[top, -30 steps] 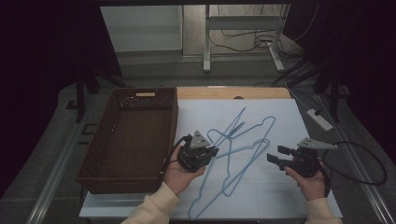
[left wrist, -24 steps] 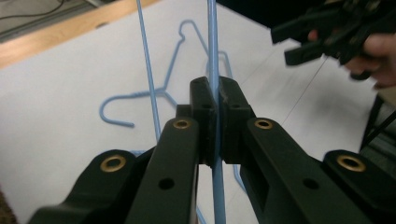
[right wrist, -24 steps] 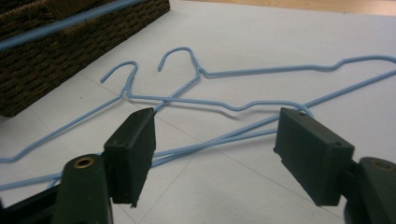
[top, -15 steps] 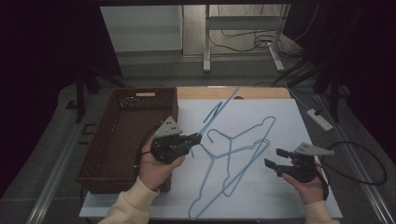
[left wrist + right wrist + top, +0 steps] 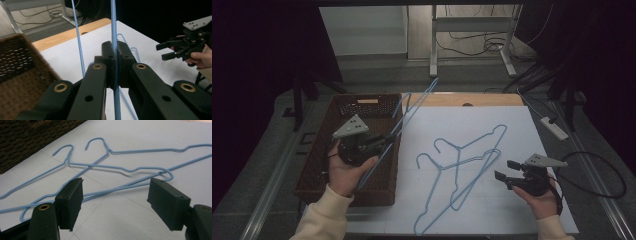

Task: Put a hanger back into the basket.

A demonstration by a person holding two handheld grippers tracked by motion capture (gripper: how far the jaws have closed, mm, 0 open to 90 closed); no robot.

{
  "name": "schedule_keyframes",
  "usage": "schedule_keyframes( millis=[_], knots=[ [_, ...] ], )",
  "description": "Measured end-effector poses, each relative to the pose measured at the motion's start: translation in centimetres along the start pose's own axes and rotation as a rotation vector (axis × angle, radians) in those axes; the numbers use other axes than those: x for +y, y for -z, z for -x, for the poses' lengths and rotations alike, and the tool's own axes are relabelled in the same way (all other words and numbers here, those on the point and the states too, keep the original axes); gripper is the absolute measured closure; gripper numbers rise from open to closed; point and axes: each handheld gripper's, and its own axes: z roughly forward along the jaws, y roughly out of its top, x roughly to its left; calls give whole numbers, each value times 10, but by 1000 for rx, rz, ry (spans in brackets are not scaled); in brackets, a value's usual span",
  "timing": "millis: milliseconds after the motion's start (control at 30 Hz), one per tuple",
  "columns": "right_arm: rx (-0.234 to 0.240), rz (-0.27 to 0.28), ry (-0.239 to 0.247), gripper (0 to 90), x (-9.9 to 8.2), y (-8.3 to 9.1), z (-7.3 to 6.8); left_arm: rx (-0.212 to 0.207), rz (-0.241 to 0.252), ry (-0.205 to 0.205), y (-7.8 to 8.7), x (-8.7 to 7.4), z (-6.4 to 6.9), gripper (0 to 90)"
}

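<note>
My left gripper (image 5: 387,141) is shut on a blue wire hanger (image 5: 412,112) and holds it tilted above the brown woven basket (image 5: 312,165), with one end poking up past the far rim. In the left gripper view the jaws (image 5: 114,53) pinch one wire of the hanger (image 5: 78,42), beside the basket (image 5: 15,65). Two more blue hangers (image 5: 477,139) lie crossed on the white sheet. My right gripper (image 5: 504,170) hovers open at their right end. In the right gripper view its jaws (image 5: 117,200) stand wide apart just short of the upper hanger (image 5: 147,150) and the lower hanger (image 5: 100,166).
The white sheet (image 5: 492,115) covers a wooden table whose far edge (image 5: 482,99) shows. A white power strip (image 5: 554,127) lies off the right edge, and a black cable (image 5: 607,170) loops behind the right hand. Desk legs and cables stand beyond the table.
My left gripper has carried its hanger up and to the left, from over the white sheet to over the basket. The right gripper has stayed in place, open.
</note>
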Motion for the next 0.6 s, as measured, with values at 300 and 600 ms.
schedule_keyframes(
  millis=[300,600],
  knots=[
    [-10,-5,13,288,0,-1,0,43,-12,22,18,-9,-34,864],
    [-11,-15,18,288,-1,-2,-1,74,-83,31,30,-27,-64,865]
  ],
)
